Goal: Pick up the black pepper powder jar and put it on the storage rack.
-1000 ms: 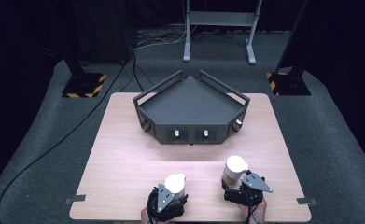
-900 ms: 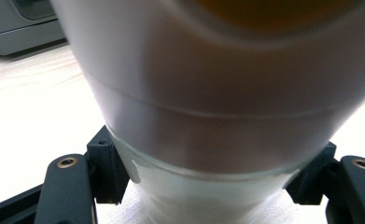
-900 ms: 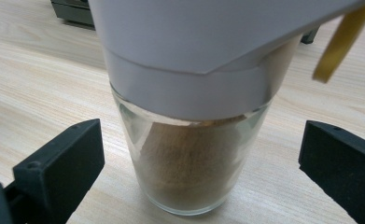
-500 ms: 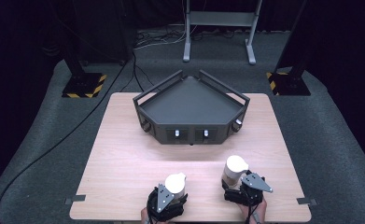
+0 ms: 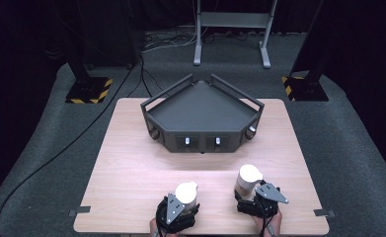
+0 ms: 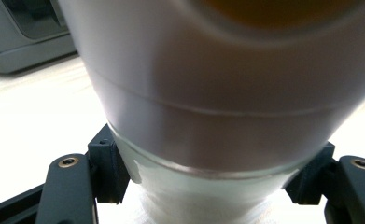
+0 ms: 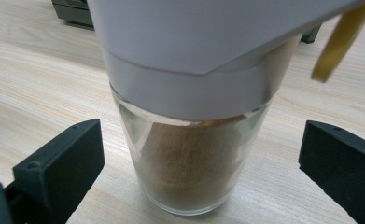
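Two white-lidded glass jars stand near the front edge of the wooden table. My left gripper is shut on the left jar. In the left gripper view its pads press the glass just under the white lid. My right gripper stands open around the right jar. In the right gripper view this jar holds brown powder, and both black fingers stand well apart from the glass. A yellowish tab hangs from its lid.
A black angular tray with side rails and front knobs sits at the middle back of the table. Beyond the table are dark floor, cables, a metal stand and hazard-striped bases.
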The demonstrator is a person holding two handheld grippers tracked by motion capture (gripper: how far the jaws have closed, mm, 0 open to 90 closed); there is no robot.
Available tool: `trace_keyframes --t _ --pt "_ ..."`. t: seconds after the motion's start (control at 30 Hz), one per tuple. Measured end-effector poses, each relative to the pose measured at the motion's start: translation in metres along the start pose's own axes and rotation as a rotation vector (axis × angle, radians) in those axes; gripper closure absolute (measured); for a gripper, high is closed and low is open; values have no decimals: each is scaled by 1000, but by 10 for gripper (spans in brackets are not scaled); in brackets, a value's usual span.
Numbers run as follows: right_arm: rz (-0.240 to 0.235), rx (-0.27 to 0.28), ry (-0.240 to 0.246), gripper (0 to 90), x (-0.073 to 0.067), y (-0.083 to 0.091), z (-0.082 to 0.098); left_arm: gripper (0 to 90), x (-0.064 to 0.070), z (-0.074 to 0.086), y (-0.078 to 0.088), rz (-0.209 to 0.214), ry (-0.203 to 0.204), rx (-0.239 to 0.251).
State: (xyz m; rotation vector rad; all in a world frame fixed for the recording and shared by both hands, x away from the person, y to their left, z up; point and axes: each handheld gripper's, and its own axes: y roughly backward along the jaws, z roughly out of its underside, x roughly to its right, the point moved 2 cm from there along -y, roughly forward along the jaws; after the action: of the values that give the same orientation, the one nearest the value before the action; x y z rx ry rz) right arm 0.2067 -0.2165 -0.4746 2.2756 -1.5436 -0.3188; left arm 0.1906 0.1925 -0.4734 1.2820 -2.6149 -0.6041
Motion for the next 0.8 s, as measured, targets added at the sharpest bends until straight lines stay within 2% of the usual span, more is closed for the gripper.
trace_keyframes --t 0.8 --pt "0 -3 3 0 0 0 0 304 -8 -13 -2 -22 -8 26"
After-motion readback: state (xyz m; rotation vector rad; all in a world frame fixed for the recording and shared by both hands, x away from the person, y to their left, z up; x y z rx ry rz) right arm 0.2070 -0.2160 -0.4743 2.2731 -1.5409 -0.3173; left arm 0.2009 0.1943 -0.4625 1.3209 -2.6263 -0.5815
